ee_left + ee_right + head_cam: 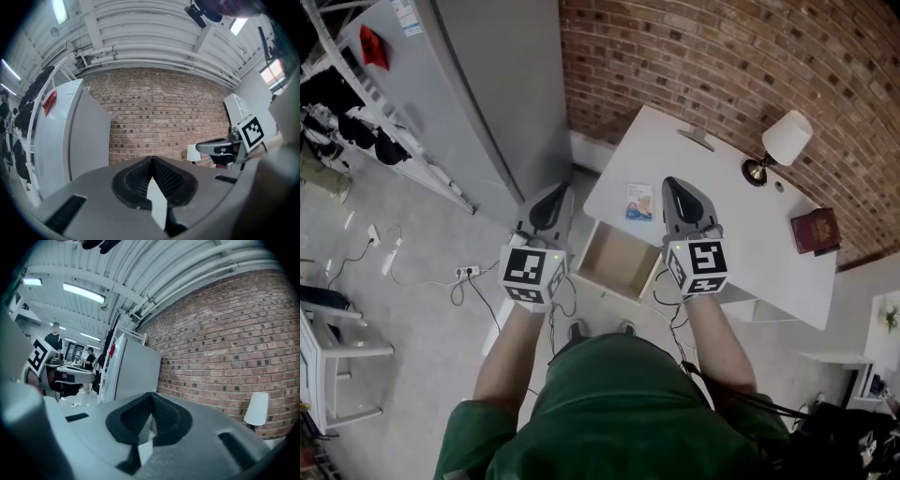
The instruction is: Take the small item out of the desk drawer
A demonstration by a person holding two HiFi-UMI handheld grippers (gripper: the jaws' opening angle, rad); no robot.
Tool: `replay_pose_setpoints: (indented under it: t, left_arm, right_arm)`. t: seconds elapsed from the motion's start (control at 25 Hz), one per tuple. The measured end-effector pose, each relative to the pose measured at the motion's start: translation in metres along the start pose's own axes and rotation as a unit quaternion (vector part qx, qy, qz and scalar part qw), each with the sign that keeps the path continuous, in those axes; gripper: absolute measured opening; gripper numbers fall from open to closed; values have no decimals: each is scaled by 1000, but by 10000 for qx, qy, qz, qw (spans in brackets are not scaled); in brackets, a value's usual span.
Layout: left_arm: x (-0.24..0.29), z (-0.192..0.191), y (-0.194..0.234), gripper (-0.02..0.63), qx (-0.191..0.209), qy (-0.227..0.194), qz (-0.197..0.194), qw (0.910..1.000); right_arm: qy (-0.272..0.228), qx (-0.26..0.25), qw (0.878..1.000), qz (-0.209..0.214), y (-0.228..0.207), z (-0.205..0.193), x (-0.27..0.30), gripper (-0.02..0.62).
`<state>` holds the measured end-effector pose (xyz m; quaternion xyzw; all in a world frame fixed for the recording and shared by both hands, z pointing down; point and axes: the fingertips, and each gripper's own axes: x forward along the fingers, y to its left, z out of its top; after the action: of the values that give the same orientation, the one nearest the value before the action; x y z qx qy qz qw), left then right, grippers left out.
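Observation:
The white desk's (741, 202) drawer (616, 260) stands pulled open below me, and its wooden bottom shows nothing in it. A small printed packet (639, 201) lies on the desktop just behind the drawer. My left gripper (555, 194) hovers to the left of the drawer, off the desk's edge, shut with nothing in it. My right gripper (673, 185) hangs over the desktop right of the packet, also shut and empty. Both gripper views aim up at the brick wall, with the left gripper (152, 160) and the right gripper (151, 397) each having its jaws pressed together.
A white table lamp (783, 142) and a dark red book (815, 230) are on the desk's right part. A tall grey cabinet (478, 103) stands to the left by the brick wall (712, 56). Cables and a power strip (467, 272) lie on the floor at the left.

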<state>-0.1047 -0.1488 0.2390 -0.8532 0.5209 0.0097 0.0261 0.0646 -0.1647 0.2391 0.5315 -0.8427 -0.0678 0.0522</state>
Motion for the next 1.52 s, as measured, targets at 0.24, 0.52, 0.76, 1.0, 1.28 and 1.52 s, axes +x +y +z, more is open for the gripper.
replay_pose_setpoints:
  t: [0.24, 0.52, 0.76, 1.0, 1.28, 1.52]
  left_arm:
    - [1, -7, -7, 8, -45, 64, -69, 9999]
    - [0, -13, -9, 8, -58, 147, -60, 9999]
    - [2, -12, -8, 8, -41, 178, -8, 9998]
    - [4, -13, -8, 8, -39, 210, 63, 9998]
    - [9, -15, -17, 8, -13, 232, 74, 9997]
    - [14, -20, -22, 8, -22, 281, 128, 9995]
  right_arm:
    - [-24, 6, 10000, 8, -5, -2, -3, 3]
    - [31, 82, 9999, 55, -6, -8, -3, 3]
    - [56, 64, 9999, 120, -6, -12, -2, 3]
    - [110, 79, 9998, 152, -11, -19, -2, 3]
    - [63, 125, 9998, 156, -21, -21, -5, 3]
    - [82, 189, 9997, 146, -33, -28, -7, 3]
